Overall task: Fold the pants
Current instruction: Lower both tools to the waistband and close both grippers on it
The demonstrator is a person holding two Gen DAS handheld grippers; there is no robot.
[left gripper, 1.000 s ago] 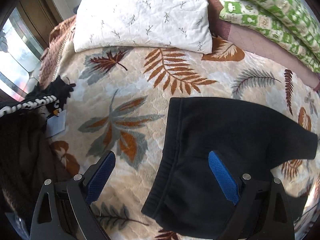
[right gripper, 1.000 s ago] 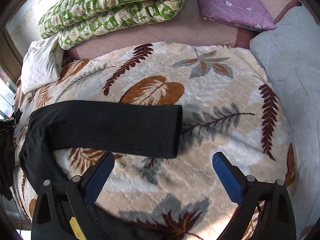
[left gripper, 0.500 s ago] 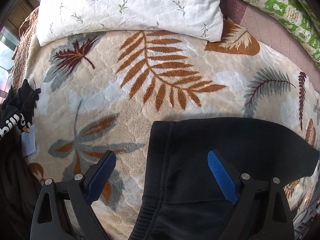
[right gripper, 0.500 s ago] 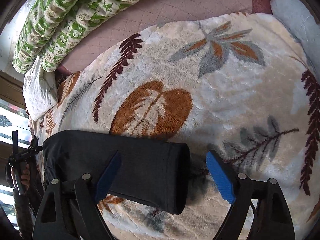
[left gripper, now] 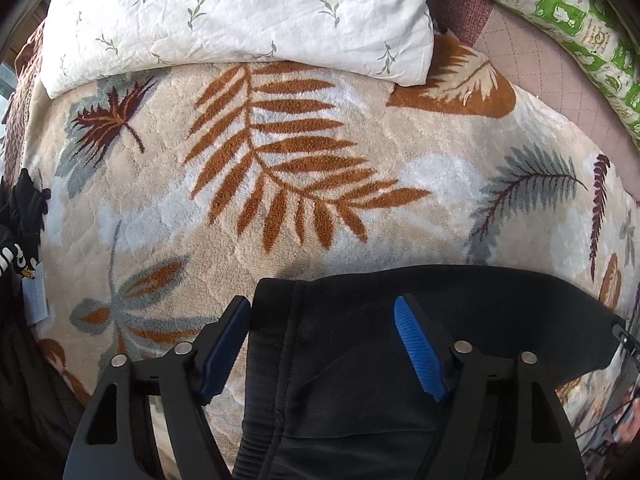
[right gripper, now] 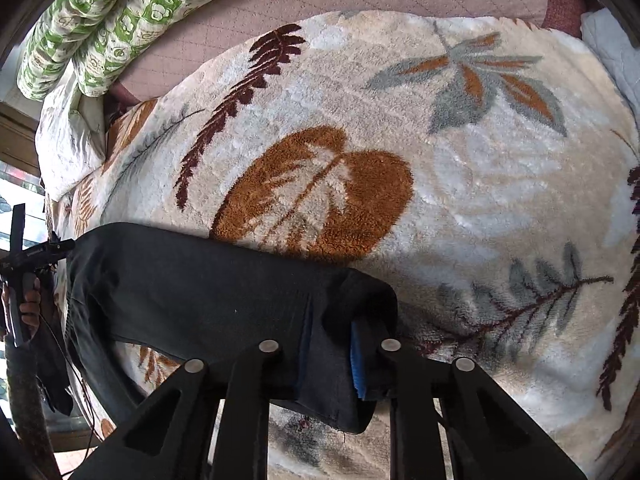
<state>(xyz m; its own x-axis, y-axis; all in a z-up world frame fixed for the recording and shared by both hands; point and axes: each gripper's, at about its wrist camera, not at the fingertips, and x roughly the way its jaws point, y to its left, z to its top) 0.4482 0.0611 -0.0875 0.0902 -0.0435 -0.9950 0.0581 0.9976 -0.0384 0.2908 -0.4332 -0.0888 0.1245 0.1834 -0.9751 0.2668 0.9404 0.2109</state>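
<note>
Black pants (left gripper: 360,360) lie on a leaf-patterned blanket (left gripper: 280,208). In the left wrist view my left gripper (left gripper: 322,332) is open, its blue-padded jaws straddling the waistband corner of the pants. In the right wrist view the pants (right gripper: 200,296) stretch to the left across the blanket (right gripper: 440,160). My right gripper (right gripper: 330,344) is shut on the leg end of the pants, with the cloth bunched between the blue pads.
A white leaf-print pillow (left gripper: 240,16) lies at the far edge, a green patterned quilt (left gripper: 580,40) to its right and also in the right wrist view (right gripper: 120,12). Dark clothes (left gripper: 20,220) hang at the left bed edge. The other hand and gripper (right gripper: 20,280) show at far left.
My left gripper moved forward over the waistband and its jaws narrowed around the corner. My right gripper moved down to the leg end and closed on it.
</note>
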